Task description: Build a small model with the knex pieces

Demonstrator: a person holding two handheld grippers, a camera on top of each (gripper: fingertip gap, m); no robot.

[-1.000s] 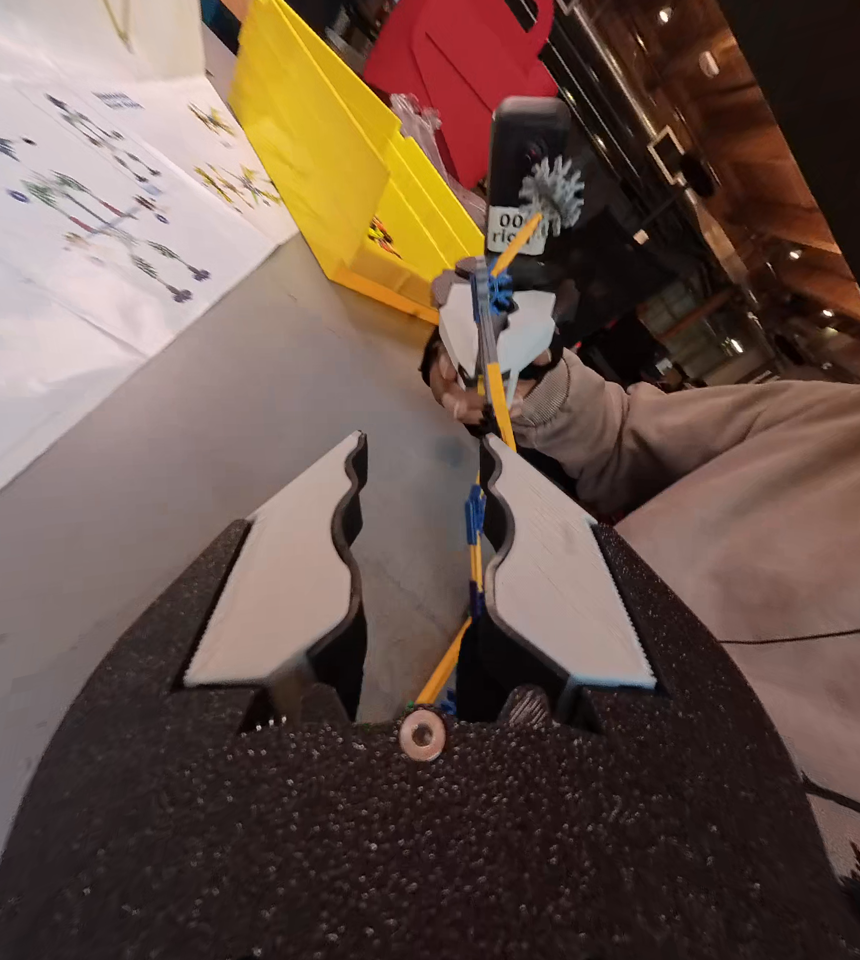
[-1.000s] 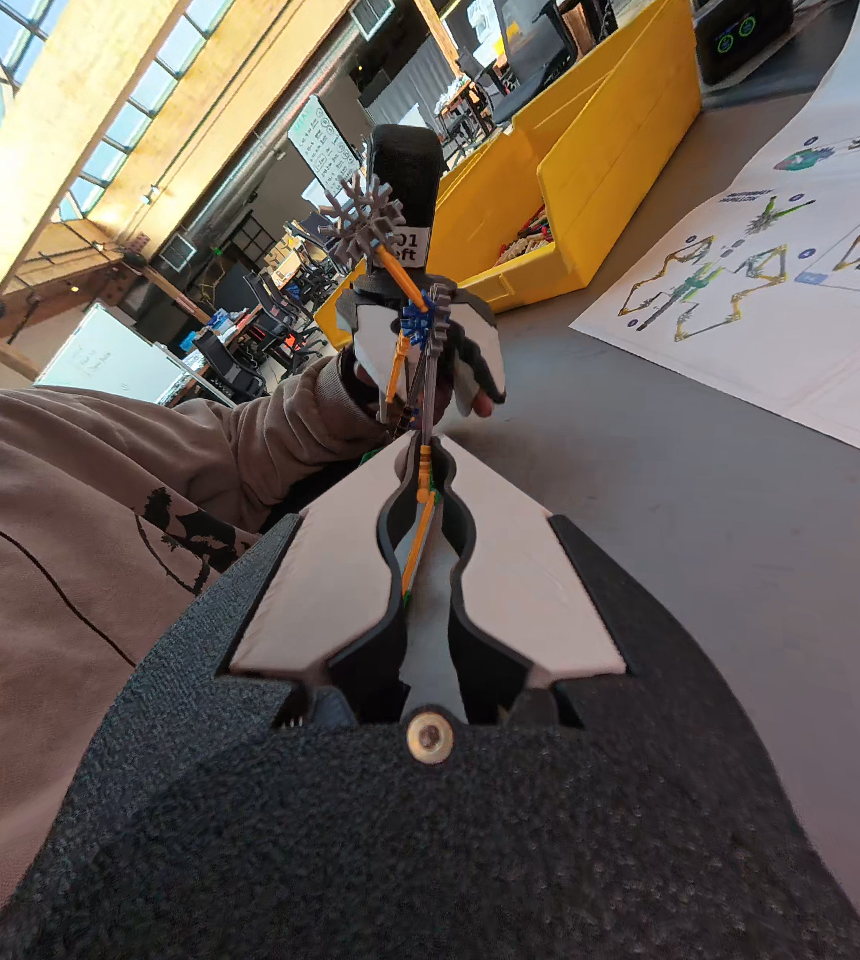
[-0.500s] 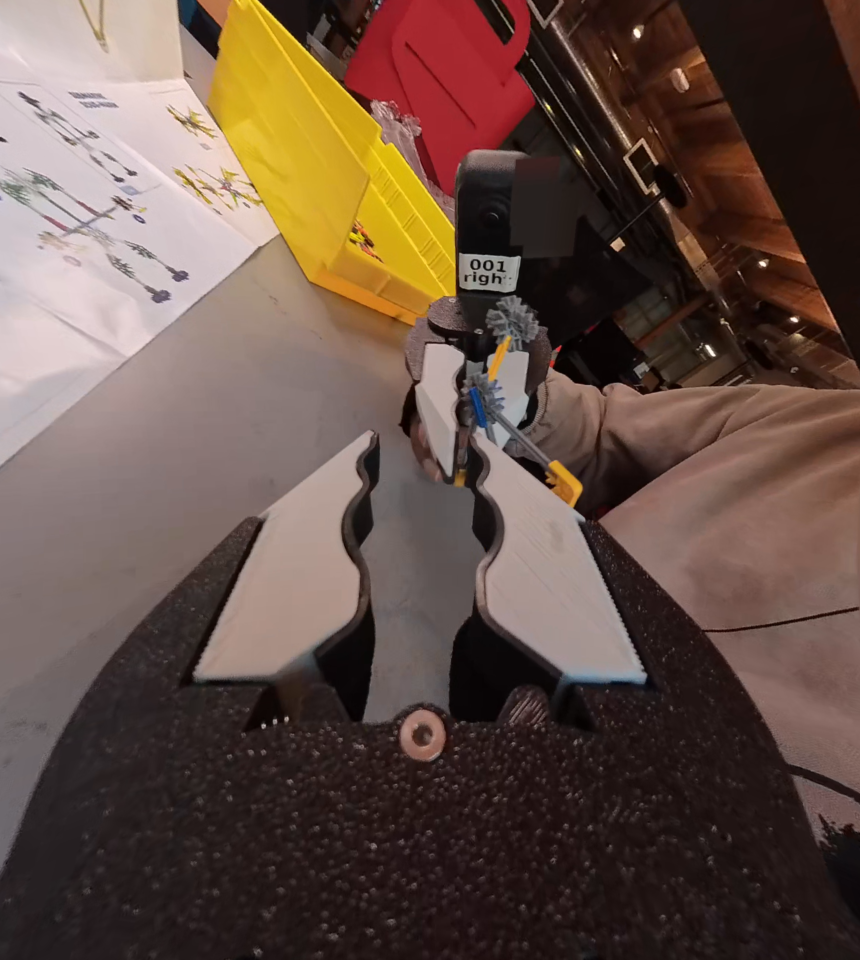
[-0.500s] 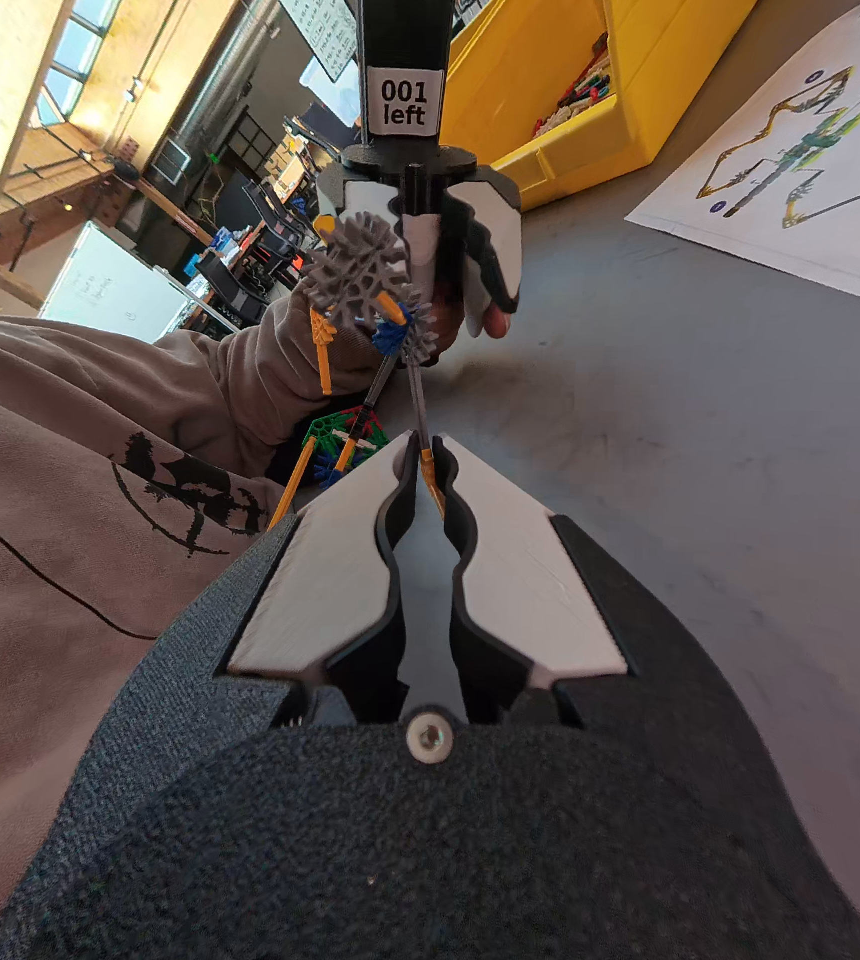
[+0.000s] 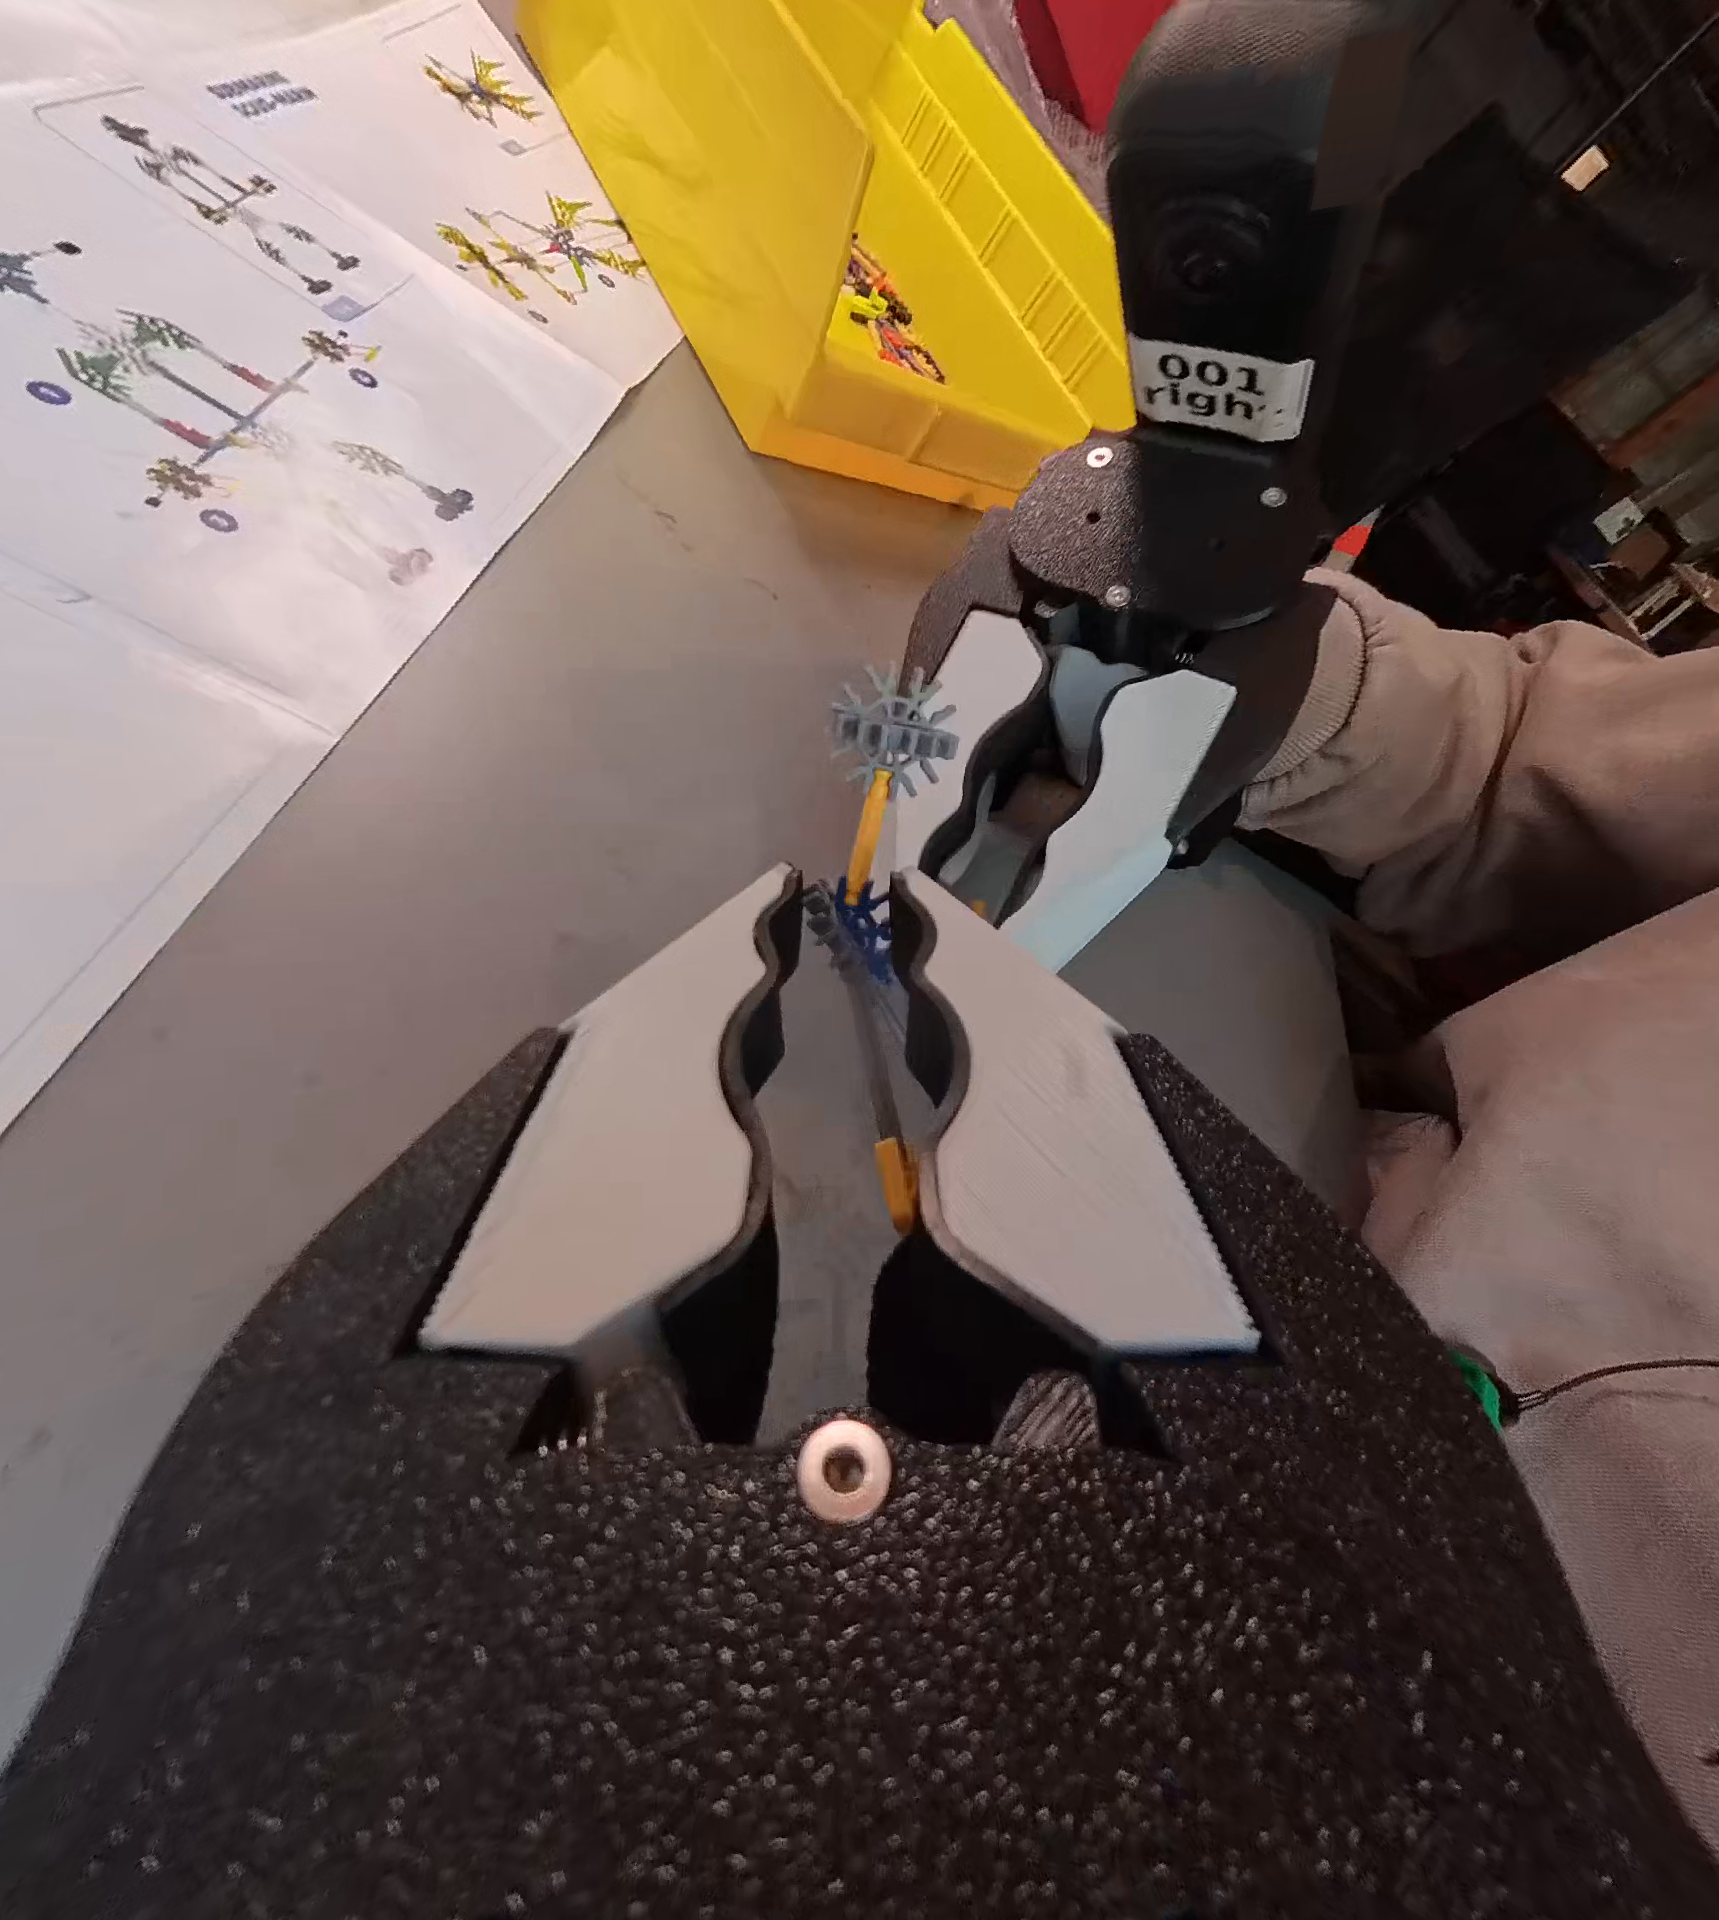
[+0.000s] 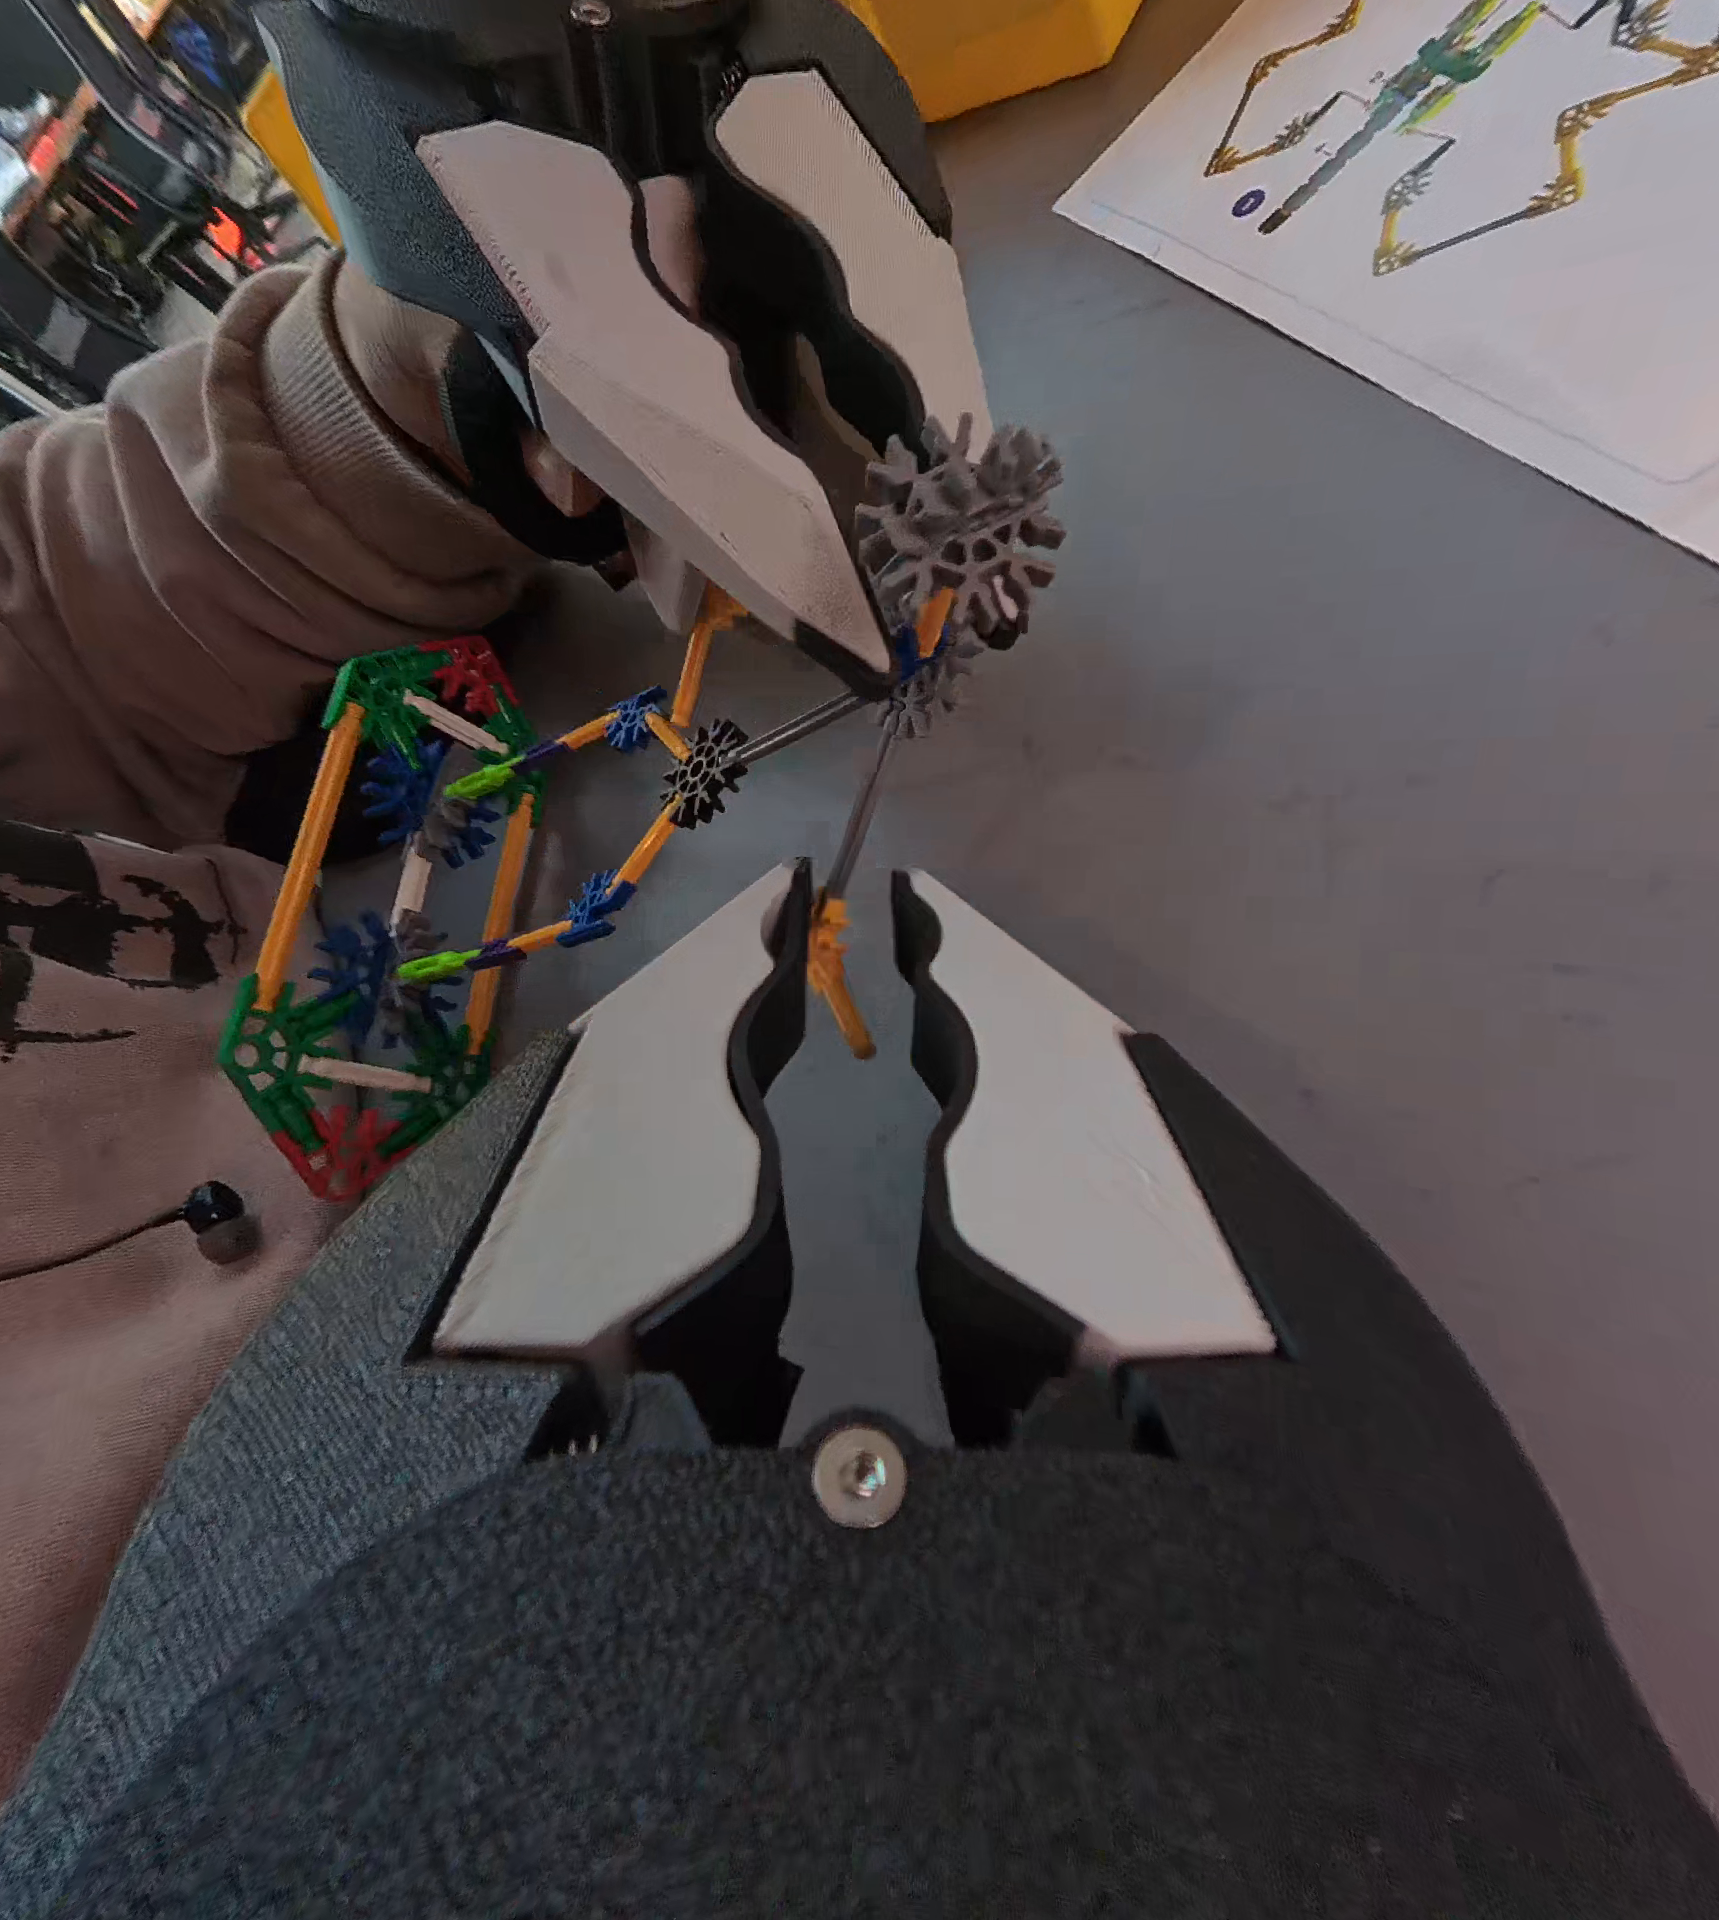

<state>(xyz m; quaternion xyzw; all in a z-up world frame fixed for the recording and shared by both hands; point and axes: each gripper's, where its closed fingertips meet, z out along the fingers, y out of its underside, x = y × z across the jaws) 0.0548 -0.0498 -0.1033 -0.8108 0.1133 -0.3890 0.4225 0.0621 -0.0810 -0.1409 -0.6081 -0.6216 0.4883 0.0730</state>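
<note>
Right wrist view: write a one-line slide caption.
Right gripper open around an orange connector; left gripper pinches the rod-and-connector model by its grey snowflake.

The left hand-held gripper (image 5: 842, 904) has a speckled black body and pale grey fingers (image 5: 616, 1122) edged in black; the right hand-held gripper (image 6: 847, 878) shows a dark grey weave-textured body with white fingers (image 6: 626, 1164). The bench (image 5: 481, 831) is plain matte grey. At 11 o'clock in the left wrist view lies a white instruction sheet (image 5: 107, 436) printed with small multicoloured figures; at 12 o'clock stand bright yellow bins (image 5: 782, 208). The rod toy (image 6: 387, 914) mixes orange, green, red, blue, lime, white and black parts, topped by a grey snowflake connector (image 6: 959, 530). The sleeve (image 6: 159, 540) is beige.
</note>
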